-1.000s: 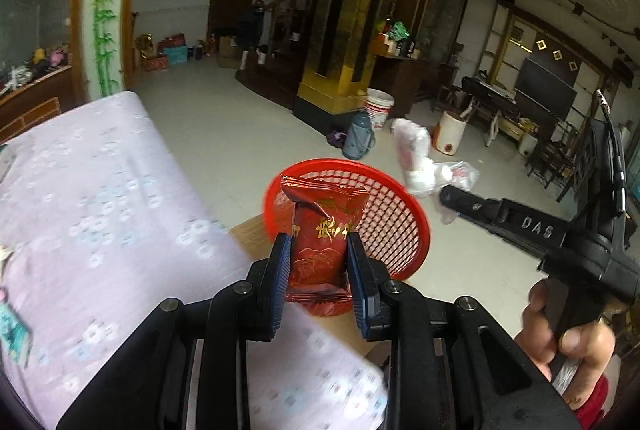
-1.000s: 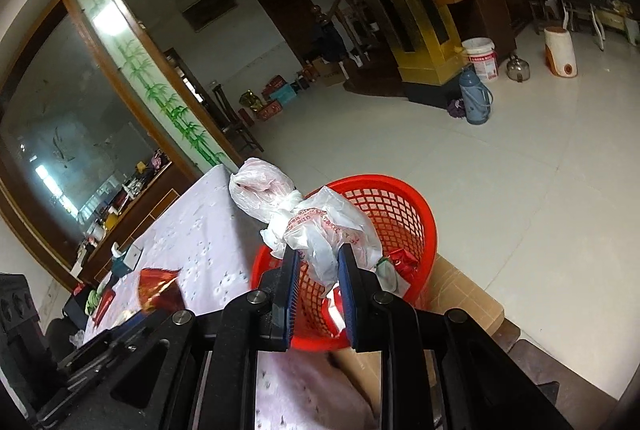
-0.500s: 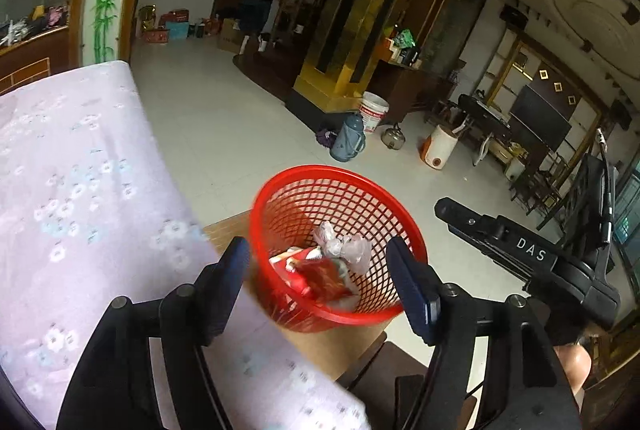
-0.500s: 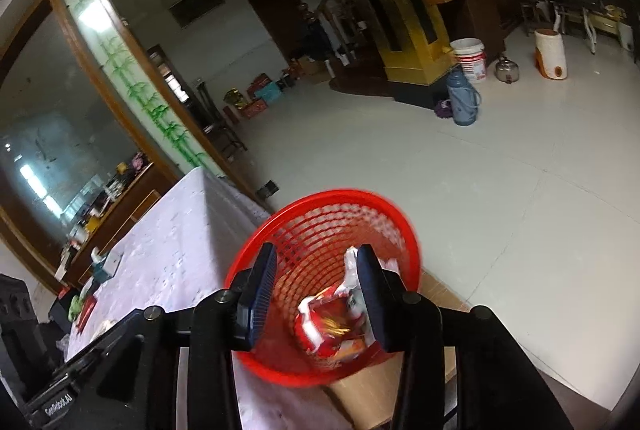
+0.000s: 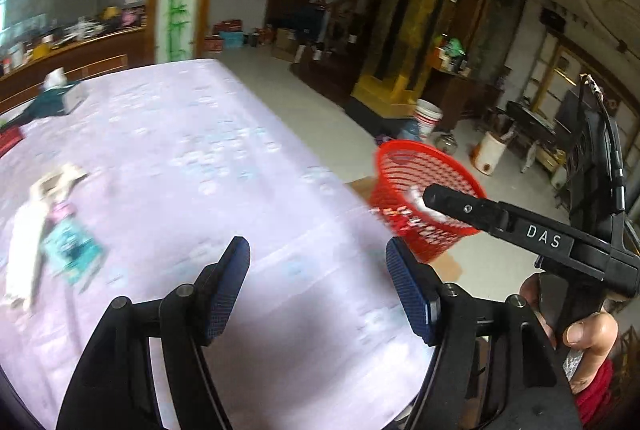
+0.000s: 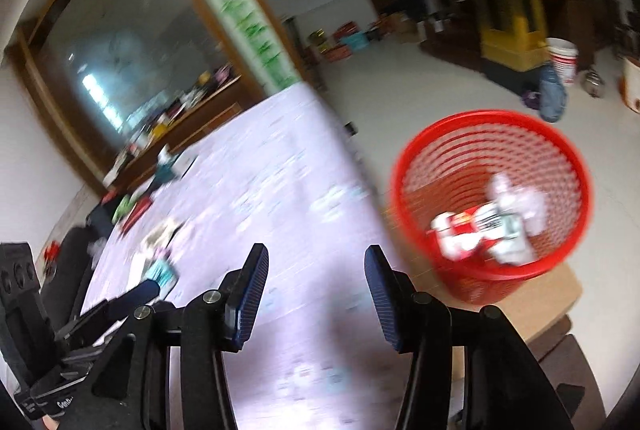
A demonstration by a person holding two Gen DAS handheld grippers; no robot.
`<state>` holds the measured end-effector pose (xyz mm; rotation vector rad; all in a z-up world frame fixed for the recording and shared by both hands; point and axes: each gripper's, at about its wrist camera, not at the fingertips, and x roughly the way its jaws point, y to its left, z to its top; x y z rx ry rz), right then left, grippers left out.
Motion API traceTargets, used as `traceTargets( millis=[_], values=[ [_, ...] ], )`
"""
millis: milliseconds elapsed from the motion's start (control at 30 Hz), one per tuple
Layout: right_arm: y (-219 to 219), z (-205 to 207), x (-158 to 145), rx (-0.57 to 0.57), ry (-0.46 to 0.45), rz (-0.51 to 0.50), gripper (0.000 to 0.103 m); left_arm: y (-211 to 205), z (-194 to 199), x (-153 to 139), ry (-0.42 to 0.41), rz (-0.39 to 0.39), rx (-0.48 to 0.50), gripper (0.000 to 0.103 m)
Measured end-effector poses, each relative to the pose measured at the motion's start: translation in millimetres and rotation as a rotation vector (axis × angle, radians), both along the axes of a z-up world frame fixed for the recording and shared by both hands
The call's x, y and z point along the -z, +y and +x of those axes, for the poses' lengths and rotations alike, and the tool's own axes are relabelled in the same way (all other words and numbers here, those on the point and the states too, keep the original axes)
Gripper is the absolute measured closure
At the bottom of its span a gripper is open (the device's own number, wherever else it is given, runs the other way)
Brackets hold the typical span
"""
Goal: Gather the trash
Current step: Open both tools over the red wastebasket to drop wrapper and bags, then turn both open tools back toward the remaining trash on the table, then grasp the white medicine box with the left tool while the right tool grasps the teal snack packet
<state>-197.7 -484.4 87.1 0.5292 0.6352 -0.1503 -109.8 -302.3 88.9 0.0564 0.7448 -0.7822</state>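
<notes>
Trash, red and white wrappers, lies in the red basket beside the table. Left gripper and right gripper both gape wide over the tablecloth, holding nothing.

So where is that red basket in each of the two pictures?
Left wrist view: the red basket sits right of centre, past the table's edge, partly behind the other claw's black finger.
Right wrist view: the red basket is at the right, seen from above, with wrappers inside.
Shared landmark: the white bucket on the floor by the gold pillar, beyond the basket in both.
</notes>
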Motion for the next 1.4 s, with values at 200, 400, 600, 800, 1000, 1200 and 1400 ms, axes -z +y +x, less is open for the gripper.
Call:
traceTargets(
  millis=[200, 400, 600, 800, 1000, 1200, 1400],
  values=[
    [52, 24, 11, -0.115, 0.033, -0.023, 0.049, 71, 8, 4, 0.015, -0.004, -0.116, 0.034],
    [90, 42, 19, -0.202, 0.070, -0.030, 0.048, 159, 36, 3, -0.002, 0.008, -0.316, 0.030],
    [113, 50, 20, -0.249, 0.080, -0.051, 0.046, 220, 83, 23, 0.050, 0.038, -0.469, 0.024],
    [129, 58, 18, -0.283, 0.092, -0.085, 0.046, 218, 123, 58, 0.109, 0.159, -0.462, 0.024],
    [143, 73, 16, -0.329, 0.110, -0.101, 0.046, 211, 143, 72, 0.107, 0.217, -0.473, 0.024],
    [167, 97, 19, -0.407, 0.132, -0.110, 0.045, 216, 158, 78, 0.155, 0.146, -0.461, 0.042],
    [194, 132, 22, -0.480, 0.157, -0.145, 0.036, 231, 161, 80, 0.180, 0.067, -0.509, 0.043]
  ],
)
